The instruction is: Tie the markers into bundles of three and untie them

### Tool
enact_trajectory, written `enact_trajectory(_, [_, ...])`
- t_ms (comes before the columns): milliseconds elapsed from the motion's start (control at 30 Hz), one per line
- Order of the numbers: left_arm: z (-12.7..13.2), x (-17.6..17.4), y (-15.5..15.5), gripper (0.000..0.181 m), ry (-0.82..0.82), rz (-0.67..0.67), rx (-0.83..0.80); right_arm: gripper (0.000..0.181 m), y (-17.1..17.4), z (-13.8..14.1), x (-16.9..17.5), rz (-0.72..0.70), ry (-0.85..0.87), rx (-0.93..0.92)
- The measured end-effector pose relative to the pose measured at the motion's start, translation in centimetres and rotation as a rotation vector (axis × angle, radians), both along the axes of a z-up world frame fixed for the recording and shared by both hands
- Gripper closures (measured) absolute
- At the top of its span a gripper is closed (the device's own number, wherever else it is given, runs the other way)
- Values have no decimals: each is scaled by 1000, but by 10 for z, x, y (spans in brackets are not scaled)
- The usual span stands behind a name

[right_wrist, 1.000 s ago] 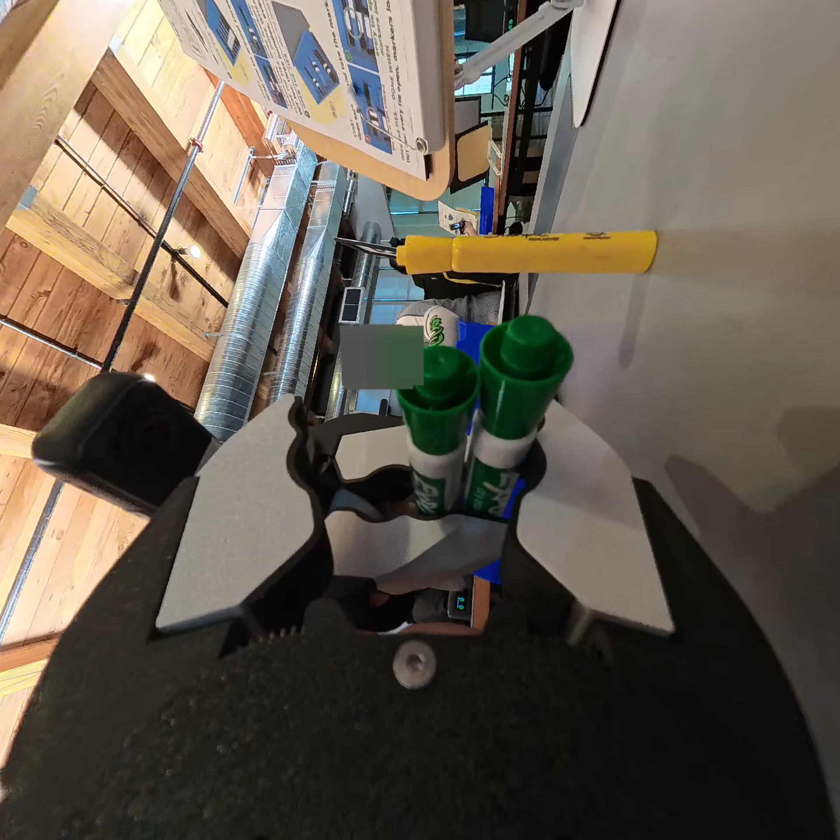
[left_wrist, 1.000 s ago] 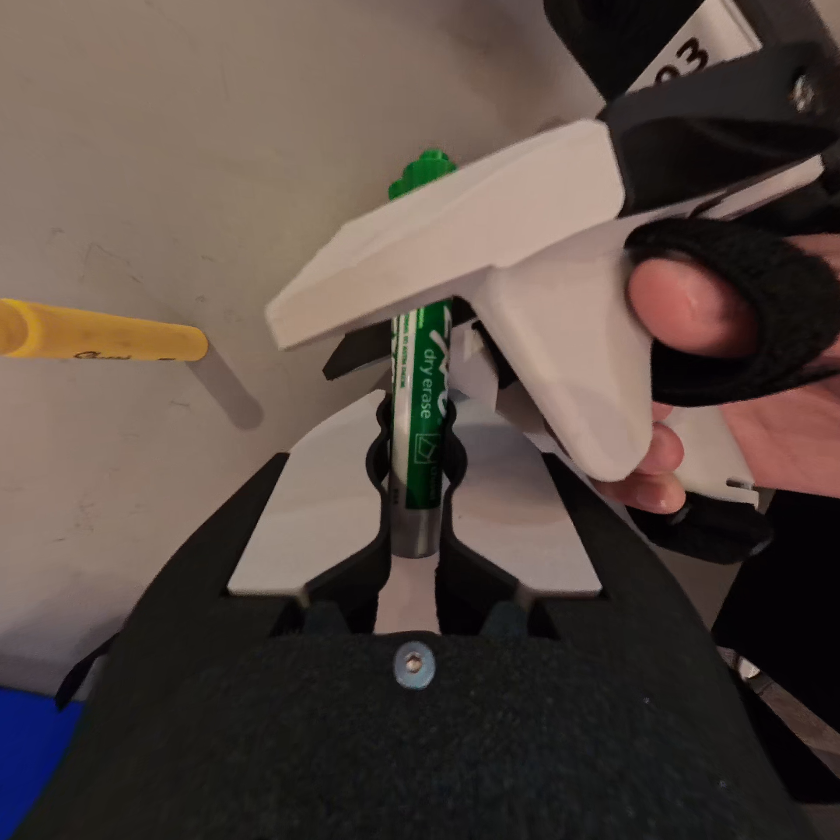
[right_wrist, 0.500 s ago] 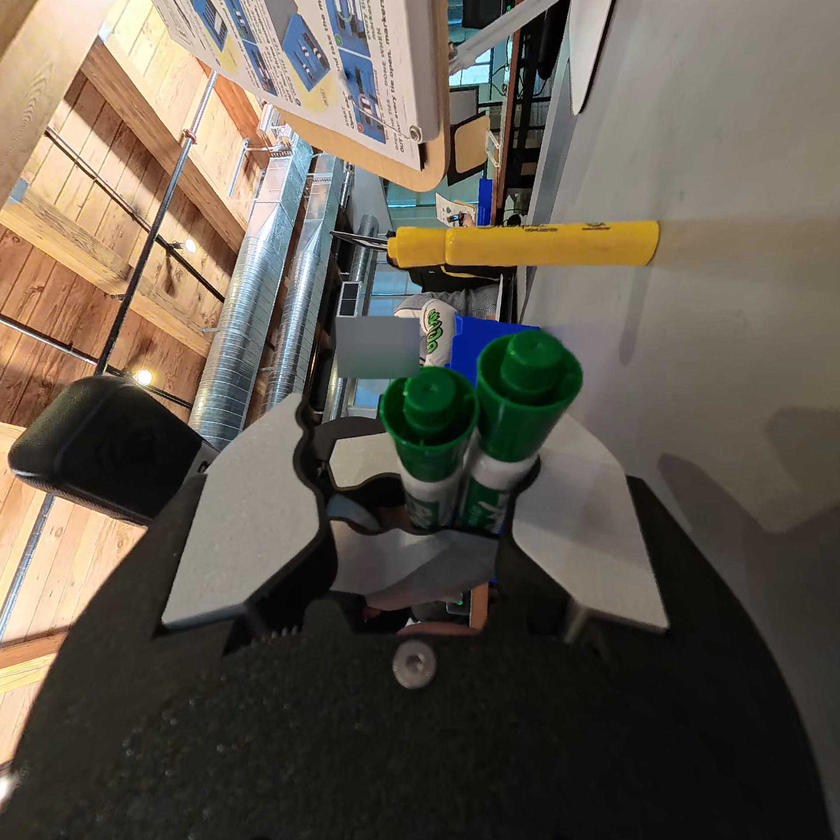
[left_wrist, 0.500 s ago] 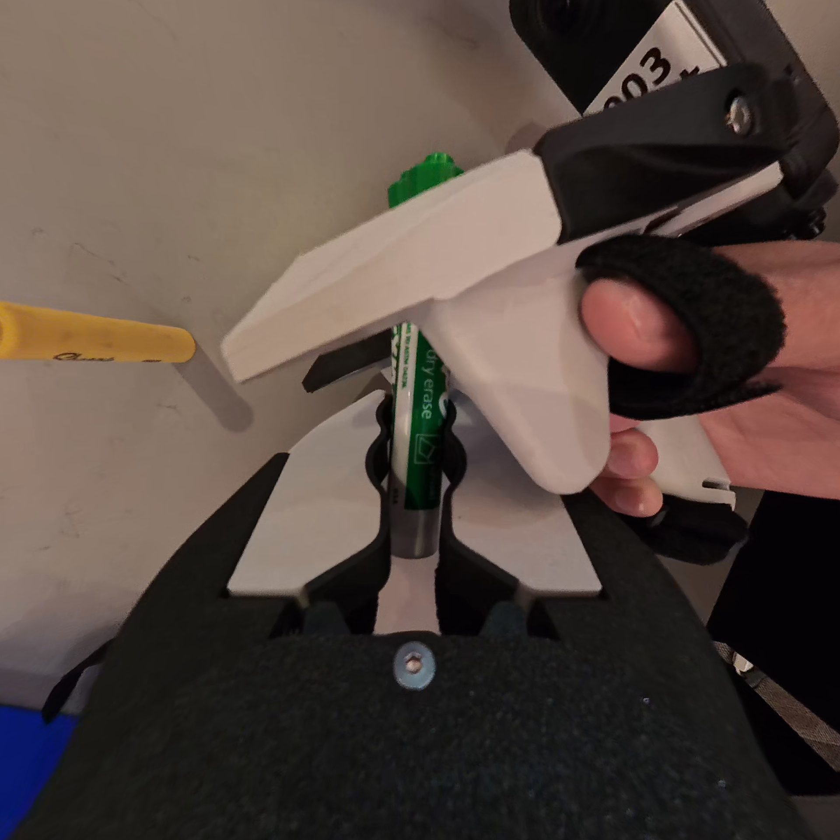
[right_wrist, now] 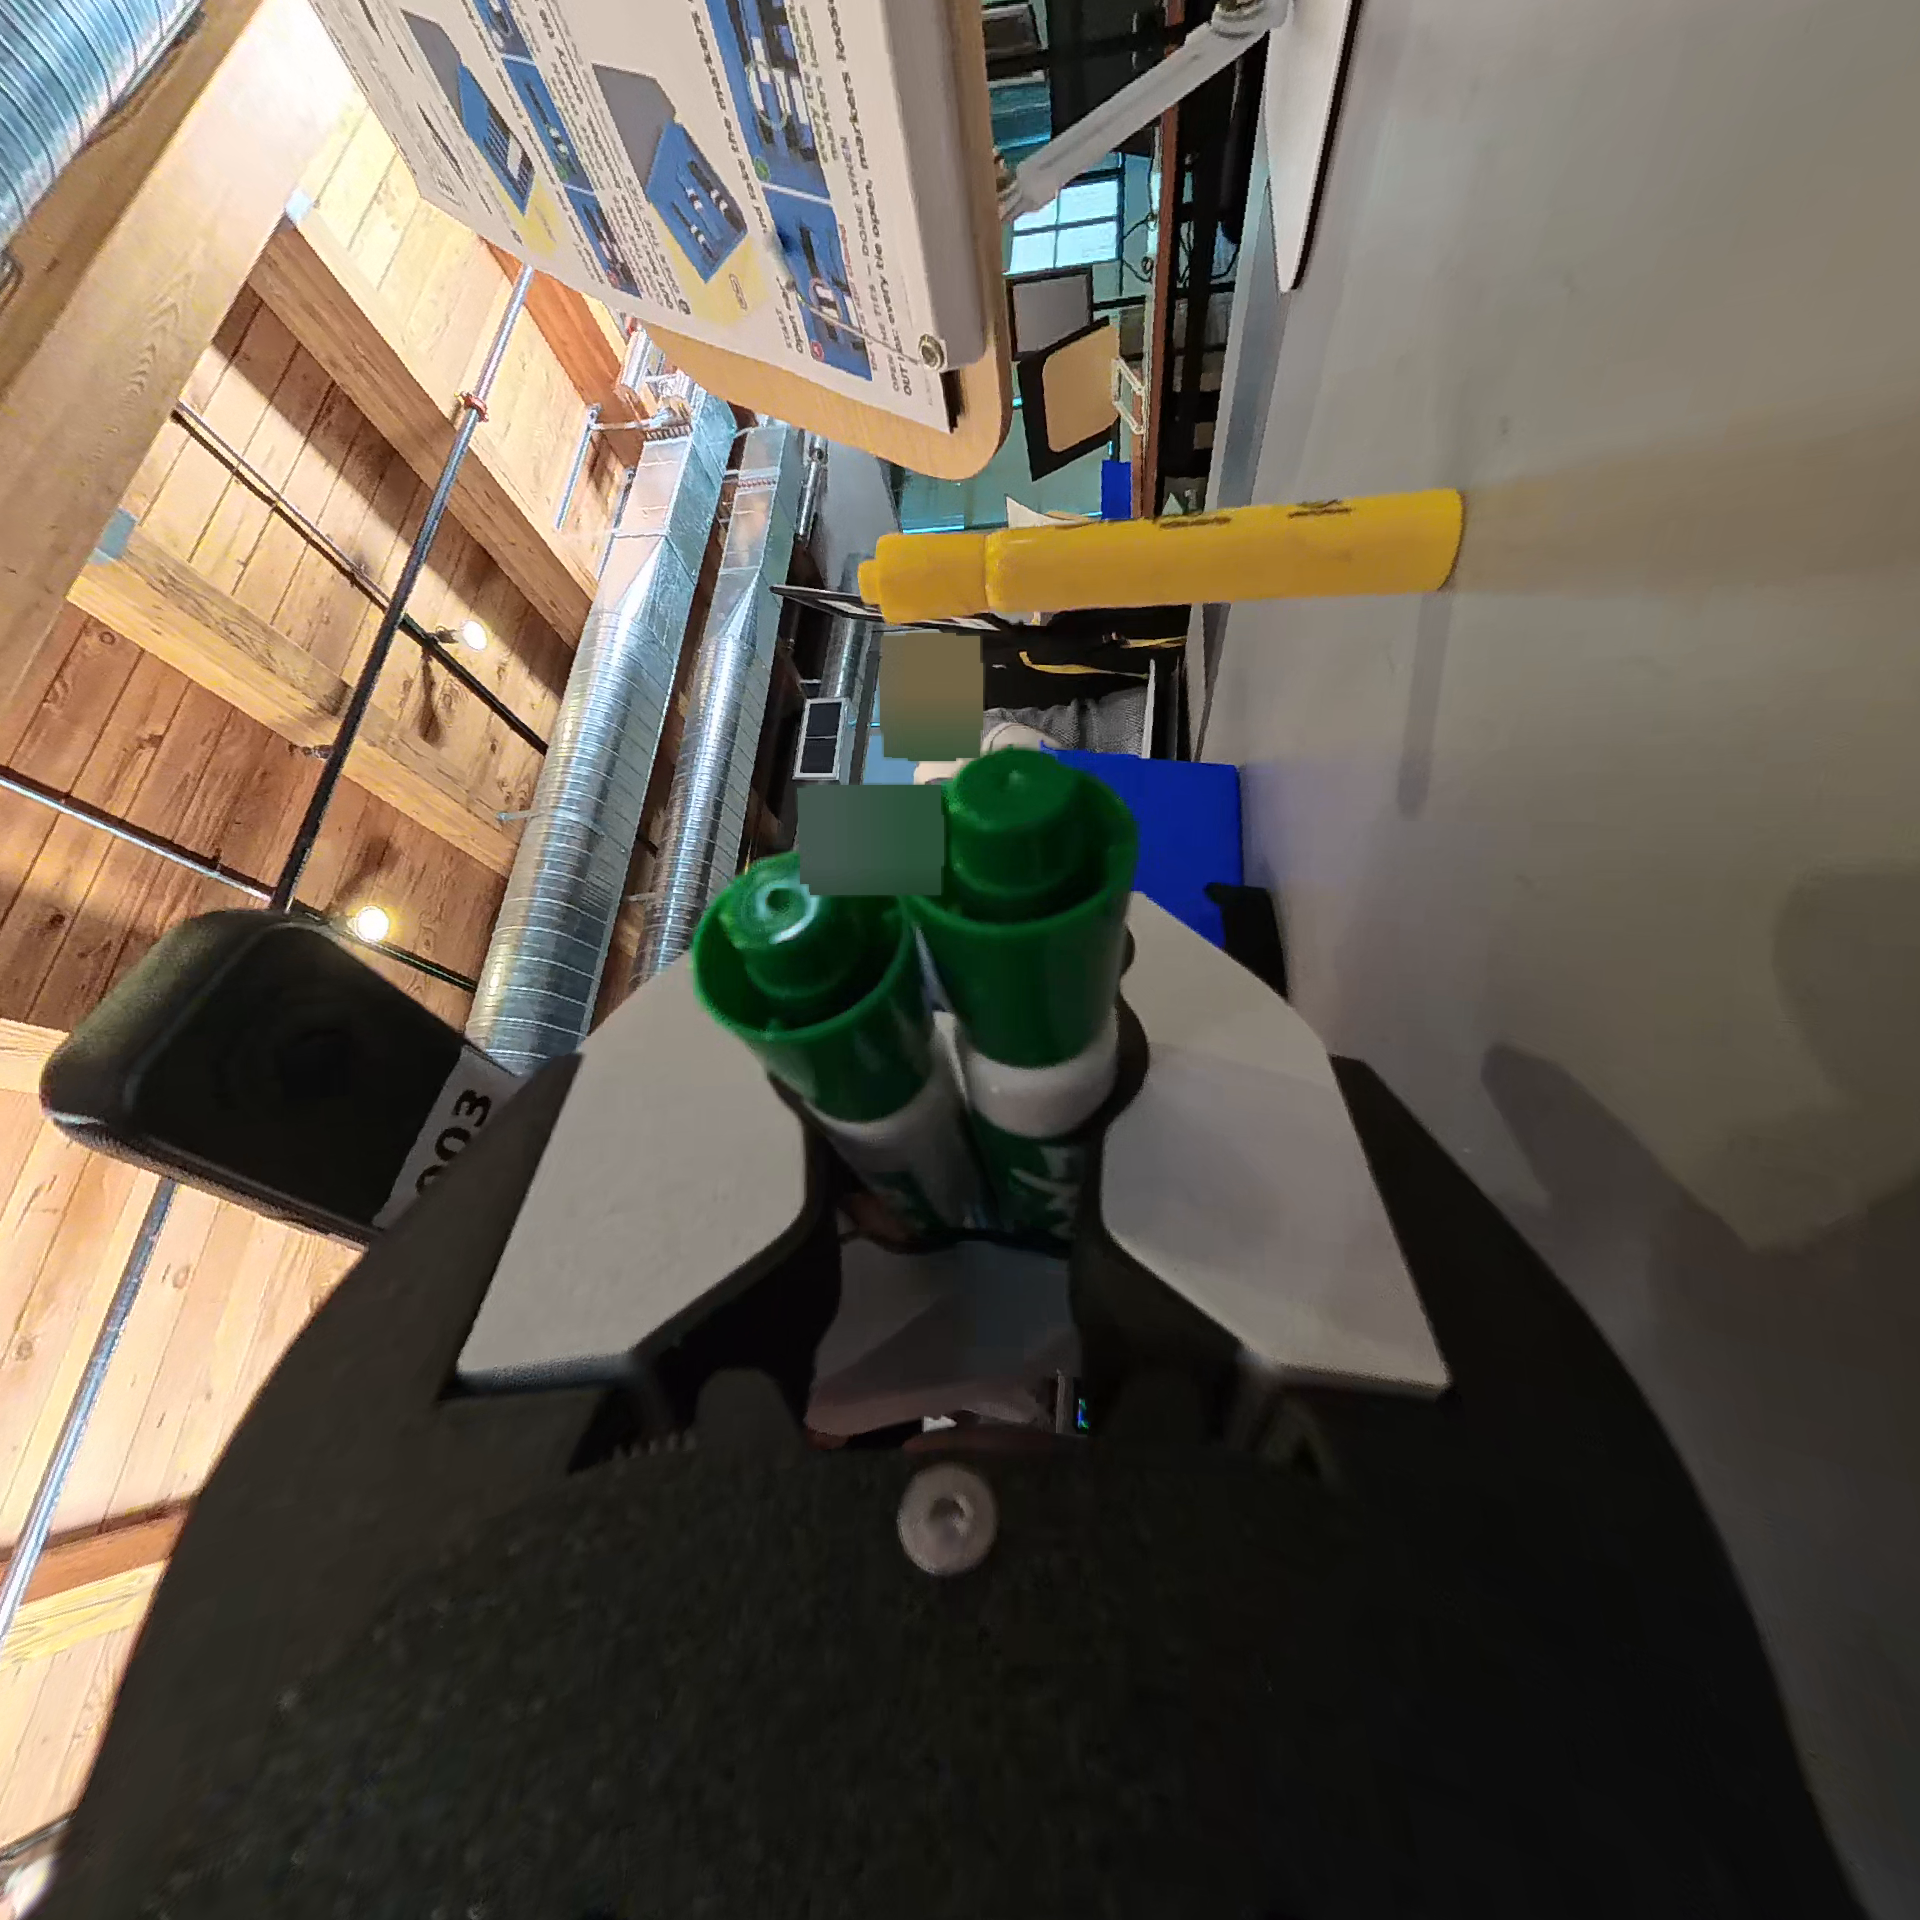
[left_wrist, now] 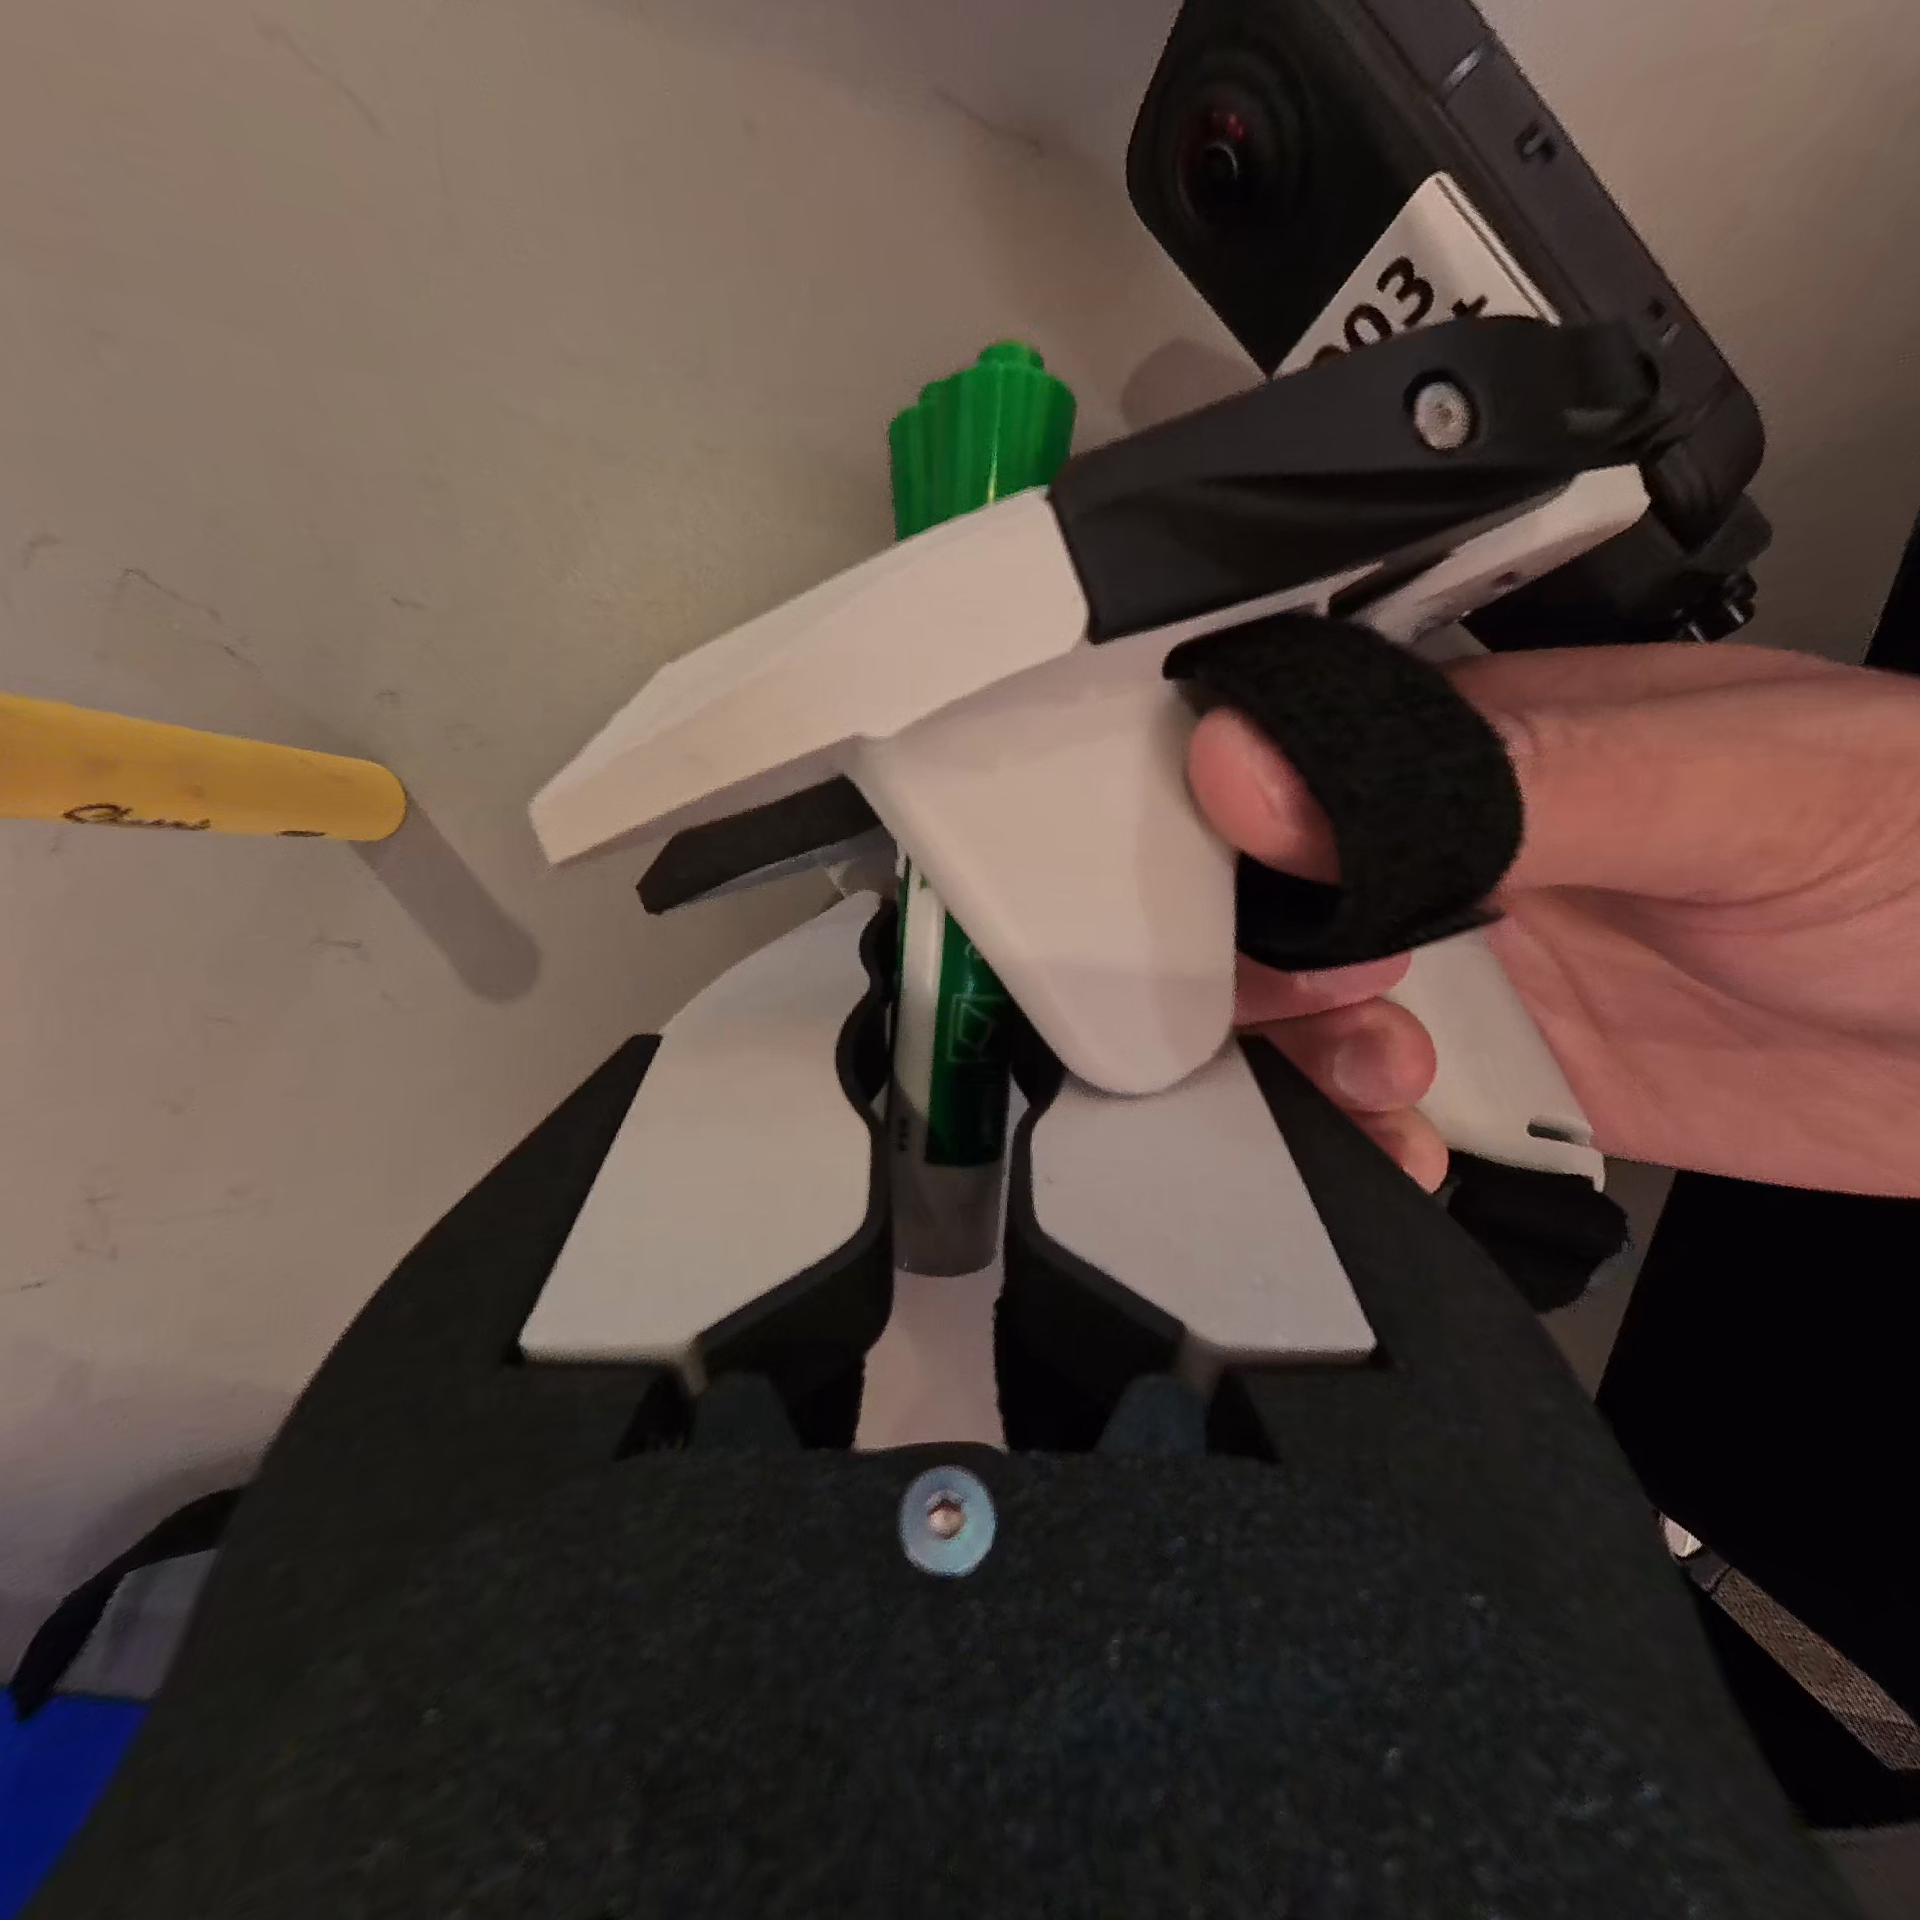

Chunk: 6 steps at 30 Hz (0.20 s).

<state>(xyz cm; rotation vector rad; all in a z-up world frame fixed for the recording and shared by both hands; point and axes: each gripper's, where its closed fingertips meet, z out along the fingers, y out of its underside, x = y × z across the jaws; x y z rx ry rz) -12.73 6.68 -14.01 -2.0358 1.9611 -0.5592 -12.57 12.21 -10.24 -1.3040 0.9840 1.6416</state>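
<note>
Two green dry-erase markers (right_wrist: 997, 935) stand side by side between the fingers of my right gripper (right_wrist: 935, 977), which is shut on them just below their caps. My left gripper (left_wrist: 951, 997) is shut on the lower barrel of the green markers (left_wrist: 977, 447); only one barrel and cap show in this view. The right gripper (left_wrist: 665, 852), held by a hand, crosses over the markers from the right and hides their middle. A yellow marker (left_wrist: 187, 779) stands on end on the pale table to the left, apart from both grippers; it also shows in the right wrist view (right_wrist: 1195, 556).
The pale table (left_wrist: 416, 312) lies behind the markers. A blue bin (right_wrist: 1153, 831) sits beyond them, with its corner at the lower left of the left wrist view (left_wrist: 62, 1756). A hand (left_wrist: 1662, 883) holds the right gripper. An instruction board (right_wrist: 727, 156) stands farther back. Tip to tip, the grippers are about 6 centimeters apart.
The right gripper's jaws have closed in on the two green markers and slid up toward their caps. In the left wrist view it has shifted right, bringing its camera into view.
</note>
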Motion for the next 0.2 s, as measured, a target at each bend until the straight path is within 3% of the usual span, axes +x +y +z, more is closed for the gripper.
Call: enact_trajectory(200, [1, 1, -2, 163, 5, 1, -4, 134, -1, -1, 2, -8, 19, -5])
